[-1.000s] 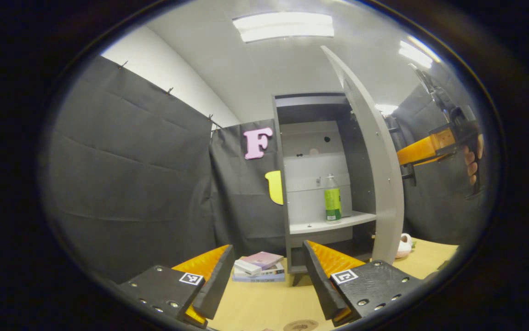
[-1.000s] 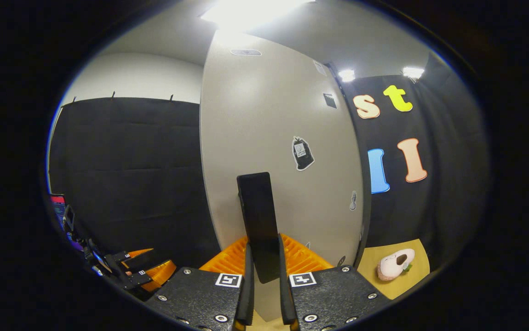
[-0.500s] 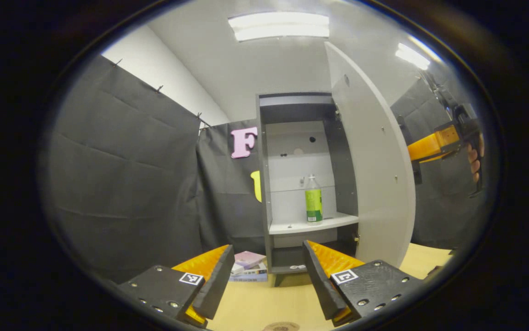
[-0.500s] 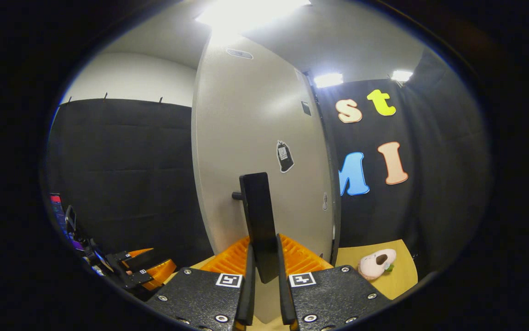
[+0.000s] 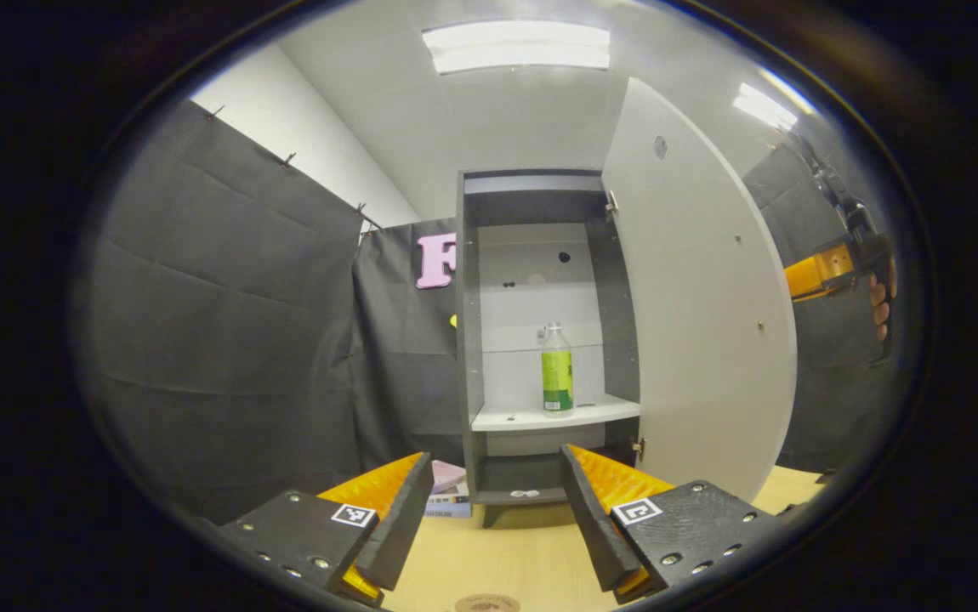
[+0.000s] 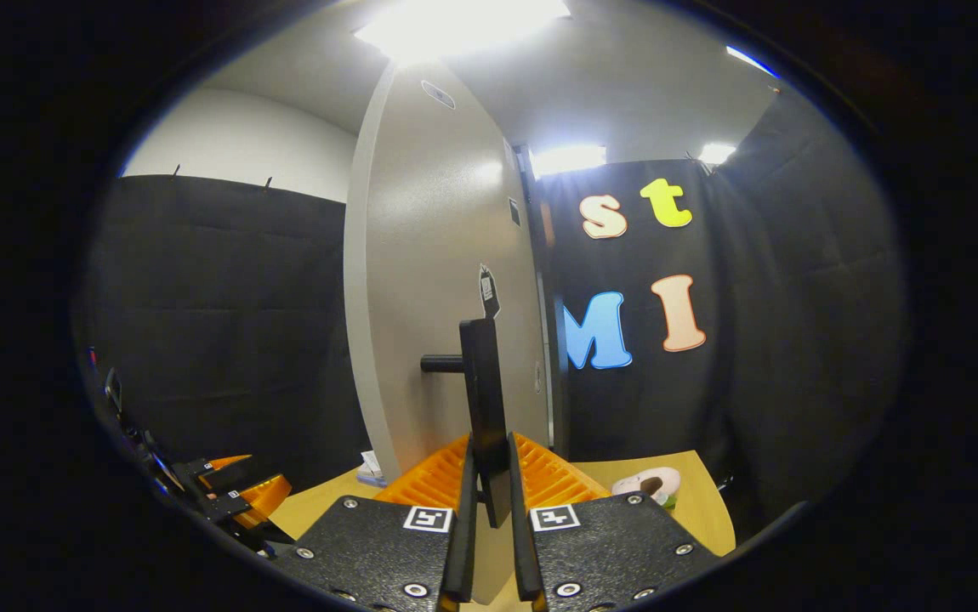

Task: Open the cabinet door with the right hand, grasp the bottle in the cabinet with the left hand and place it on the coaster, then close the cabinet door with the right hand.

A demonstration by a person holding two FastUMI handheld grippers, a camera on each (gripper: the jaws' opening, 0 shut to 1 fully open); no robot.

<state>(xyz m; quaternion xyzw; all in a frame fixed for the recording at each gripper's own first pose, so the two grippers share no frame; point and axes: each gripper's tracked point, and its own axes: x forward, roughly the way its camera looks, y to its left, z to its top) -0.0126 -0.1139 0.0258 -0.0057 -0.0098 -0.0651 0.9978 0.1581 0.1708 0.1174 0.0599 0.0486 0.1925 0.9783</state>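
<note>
Swung wider than a second ago, the cabinet door (image 5: 697,289) now stands well open at right of centre in the left gripper view, baring the whole cabinet (image 5: 540,340). Inside it, near the frame's middle, the bottle (image 5: 556,380) stands upright on a pale shelf (image 5: 553,416). In the right gripper view the right gripper (image 6: 490,510) is clenched on the dark door handle (image 6: 482,408), which rises upright between its fingers at lower centre. That gripper also shows at the far right edge of the left gripper view, level, with a hand (image 5: 880,306) behind it. At bottom centre, the left gripper (image 5: 496,510) hangs released, fingers spread apart above the tabletop (image 5: 506,557), with the coaster (image 5: 487,603) at the bottom edge.
</note>
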